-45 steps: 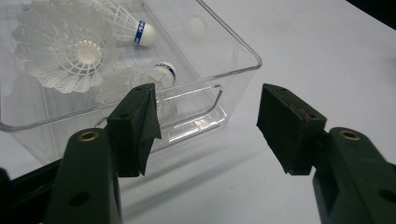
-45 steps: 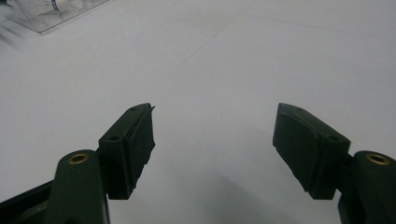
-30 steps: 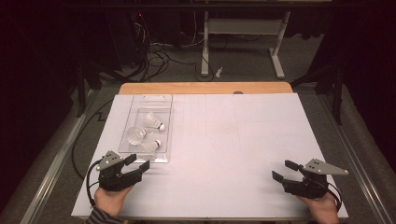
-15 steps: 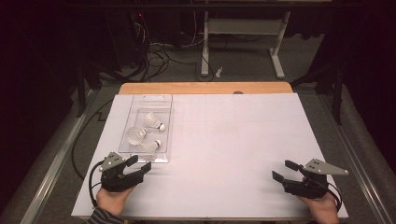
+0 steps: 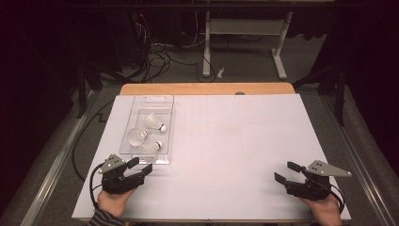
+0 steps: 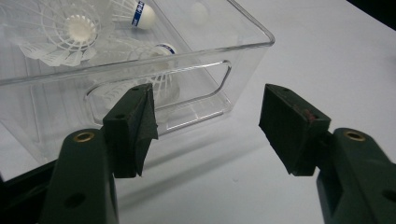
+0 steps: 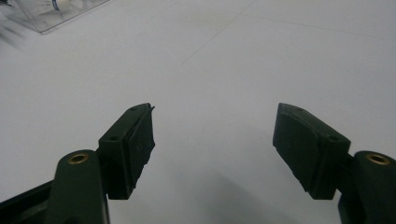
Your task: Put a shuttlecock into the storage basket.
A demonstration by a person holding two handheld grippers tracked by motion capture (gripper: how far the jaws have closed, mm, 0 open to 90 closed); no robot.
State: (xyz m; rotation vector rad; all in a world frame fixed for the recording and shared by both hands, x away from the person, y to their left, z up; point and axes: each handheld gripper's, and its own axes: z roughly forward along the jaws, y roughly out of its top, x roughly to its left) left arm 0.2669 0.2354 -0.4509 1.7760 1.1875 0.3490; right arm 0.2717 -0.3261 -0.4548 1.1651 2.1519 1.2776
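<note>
1. Change since a second ago: your left gripper (image 5: 141, 168) has crept slightly toward the near end of the clear plastic bin (image 5: 167, 101), and its jaws are about as wide as before. Your right gripper (image 5: 287, 172) has not shifted.
2. Left gripper state: jaws wide apart and holding nothing. In the left gripper view (image 6: 208, 123) the near wall of the bin (image 6: 243, 46), with its cut-out handle (image 6: 159, 100), stands just beyond the fingertips, not touching them.
3. Right gripper state: jaws wide, nothing between them; in the right gripper view (image 7: 212, 140) bare white worktop (image 7: 233, 56) lies ahead.
4. Location of the work items: three shuttlecocks (image 5: 139, 136) lie inside the bin, at the left of the worktop (image 5: 235, 141), toward its middle depth. One lies close behind the near wall (image 6: 161, 81).
5. Assessment: you appear to be lining up on the bin; nothing has been gripped yet. The right gripper sits well apart at the near right and plays no part for now.
</note>
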